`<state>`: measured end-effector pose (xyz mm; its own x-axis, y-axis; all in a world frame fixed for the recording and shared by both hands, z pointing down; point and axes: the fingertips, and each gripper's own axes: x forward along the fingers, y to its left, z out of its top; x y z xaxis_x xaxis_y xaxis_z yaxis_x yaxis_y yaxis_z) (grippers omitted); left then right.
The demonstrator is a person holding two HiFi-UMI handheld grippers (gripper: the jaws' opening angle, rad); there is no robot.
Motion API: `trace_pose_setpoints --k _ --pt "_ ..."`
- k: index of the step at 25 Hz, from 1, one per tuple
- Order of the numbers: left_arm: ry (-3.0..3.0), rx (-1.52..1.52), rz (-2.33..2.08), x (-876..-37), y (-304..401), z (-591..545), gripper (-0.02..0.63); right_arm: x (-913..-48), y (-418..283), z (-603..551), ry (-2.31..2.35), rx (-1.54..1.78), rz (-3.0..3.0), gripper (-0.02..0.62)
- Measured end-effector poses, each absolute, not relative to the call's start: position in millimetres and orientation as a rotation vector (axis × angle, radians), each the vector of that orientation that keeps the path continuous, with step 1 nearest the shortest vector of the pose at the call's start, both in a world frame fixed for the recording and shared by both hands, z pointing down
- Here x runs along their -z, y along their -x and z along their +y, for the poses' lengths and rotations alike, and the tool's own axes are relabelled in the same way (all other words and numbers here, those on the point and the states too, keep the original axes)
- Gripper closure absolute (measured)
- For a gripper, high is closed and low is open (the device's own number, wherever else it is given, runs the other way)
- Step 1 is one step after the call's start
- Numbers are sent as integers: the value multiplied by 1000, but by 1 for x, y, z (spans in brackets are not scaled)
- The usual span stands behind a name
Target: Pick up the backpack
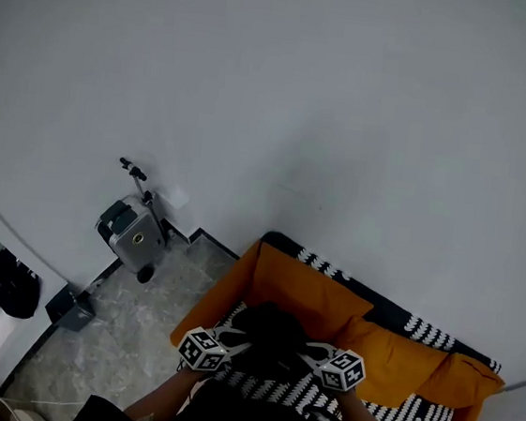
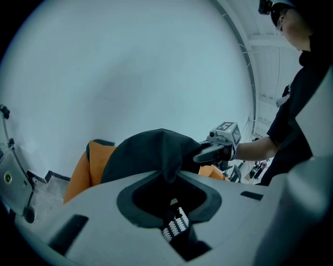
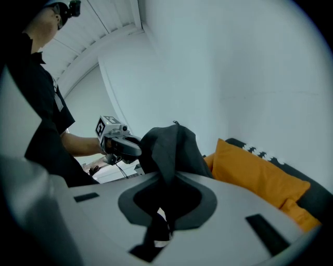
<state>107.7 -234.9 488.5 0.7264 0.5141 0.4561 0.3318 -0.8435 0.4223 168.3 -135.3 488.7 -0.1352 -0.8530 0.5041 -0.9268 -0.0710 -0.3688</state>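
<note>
Gripping on the left: the left claw (image 2: 169,179) is pinching a fold of the black backpack (image 2: 151,150), its jaws pressing on the fabric, which is running down through the gap between them.
Gripping on the right: the right claw (image 3: 169,179) is pinching another fold of the same cloth, its jaws nearly meeting on it.
Backpack: it is hanging between the two claws at 6 o'clock in the head view and bunching into a dark hump above the sofa seat. Whether its bottom is touching the seat cannot be told.
Claws in the head view: the left one is sitting at 9 o'clock of the pack and the right one at 3 o'clock, both pointing inward at it.
Sofa (image 1: 391,413): a black-and-white patterned cover is lying over it, and orange cushions (image 1: 306,290) are leaning along its back from 12 to 3 o'clock of the pack.
Suitcase (image 1: 133,230): a grey hard-shell case is standing on the marbled floor (image 1: 125,340) at 10 o'clock of the sofa, close against the white wall (image 1: 352,92), with its handle sticking up.
</note>
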Motion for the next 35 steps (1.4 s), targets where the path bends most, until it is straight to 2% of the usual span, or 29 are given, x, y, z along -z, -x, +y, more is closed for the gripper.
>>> trace_pose_setpoints --k 21,35 --pt "-2845 -508 755 -329 -181 -244 537 -319 -241 -147 -2200 -478 -2083 558" --pt "-2964 -286 846 -229 -202 -247 540 -213 -251 -145 -2278 -142 -2131 558"
